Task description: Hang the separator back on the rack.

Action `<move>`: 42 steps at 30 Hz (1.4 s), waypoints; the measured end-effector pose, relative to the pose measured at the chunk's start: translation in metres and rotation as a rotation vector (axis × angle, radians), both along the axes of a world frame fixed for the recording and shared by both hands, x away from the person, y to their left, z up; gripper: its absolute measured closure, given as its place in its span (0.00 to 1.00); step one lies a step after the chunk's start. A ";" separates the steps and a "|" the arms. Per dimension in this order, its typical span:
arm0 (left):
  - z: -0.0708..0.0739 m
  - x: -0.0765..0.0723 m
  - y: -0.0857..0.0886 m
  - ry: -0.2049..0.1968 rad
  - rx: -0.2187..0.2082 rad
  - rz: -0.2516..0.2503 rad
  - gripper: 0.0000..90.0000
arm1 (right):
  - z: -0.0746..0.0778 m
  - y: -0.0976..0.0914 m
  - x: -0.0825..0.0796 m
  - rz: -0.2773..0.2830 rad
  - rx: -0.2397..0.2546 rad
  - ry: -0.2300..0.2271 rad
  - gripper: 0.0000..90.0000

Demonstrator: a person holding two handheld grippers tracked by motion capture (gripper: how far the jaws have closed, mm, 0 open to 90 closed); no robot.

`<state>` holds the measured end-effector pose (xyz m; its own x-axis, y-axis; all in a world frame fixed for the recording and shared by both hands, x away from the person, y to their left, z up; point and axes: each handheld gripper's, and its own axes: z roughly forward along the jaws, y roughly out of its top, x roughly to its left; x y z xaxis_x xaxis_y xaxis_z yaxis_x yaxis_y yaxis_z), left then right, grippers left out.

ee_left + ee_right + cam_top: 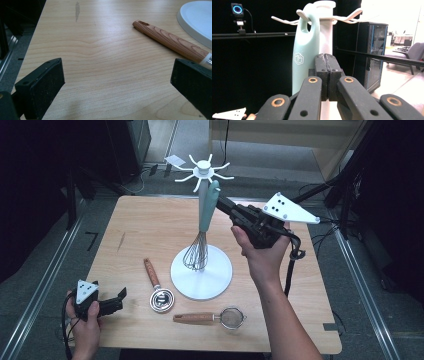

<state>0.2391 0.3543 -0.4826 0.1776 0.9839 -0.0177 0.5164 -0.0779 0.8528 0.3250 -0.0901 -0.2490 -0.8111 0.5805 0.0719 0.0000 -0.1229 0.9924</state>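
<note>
Whisk point(204, 227): hangs by the loop of its pale green handle from a hook of the white stand point(201, 270), wires down just above the base, so it can drain and stay off the worktop point(135, 220).
Right tool point(223, 205): jaws pressed together on nothing, tip just beside the whisk handle, likely nudging it to settle on the hook.
Left tool point(120, 296): jaws wide apart, idle low at the worktop's near left corner.
Waiting: the wooden-handled scoop point(159, 292) and the small strainer point(215, 318) lie flat near the base.
Hard to tell: whether the right tool touches the handle; the left gripper view cuts off the scoop's bowl.
</note>
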 end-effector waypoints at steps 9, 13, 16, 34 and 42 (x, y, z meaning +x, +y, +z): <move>0.000 0.000 0.000 -0.002 -0.001 -0.001 0.00 | 0.001 0.004 -0.003 0.013 -0.005 -0.001 1.00; 0.000 0.000 0.000 -0.001 0.000 0.000 0.00 | 0.001 0.004 -0.004 0.006 -0.014 0.001 1.00; 0.000 0.000 0.000 -0.004 -0.005 0.001 0.00 | -0.001 0.003 -0.004 -0.008 -0.022 -0.005 1.00; 0.000 -0.002 0.000 -0.020 0.002 0.011 0.00 | -0.053 -0.028 -0.003 -0.078 -0.093 0.076 0.94; 0.000 -0.003 0.000 -0.027 0.003 0.015 0.00 | -0.082 -0.034 -0.008 -0.081 -0.137 0.121 0.92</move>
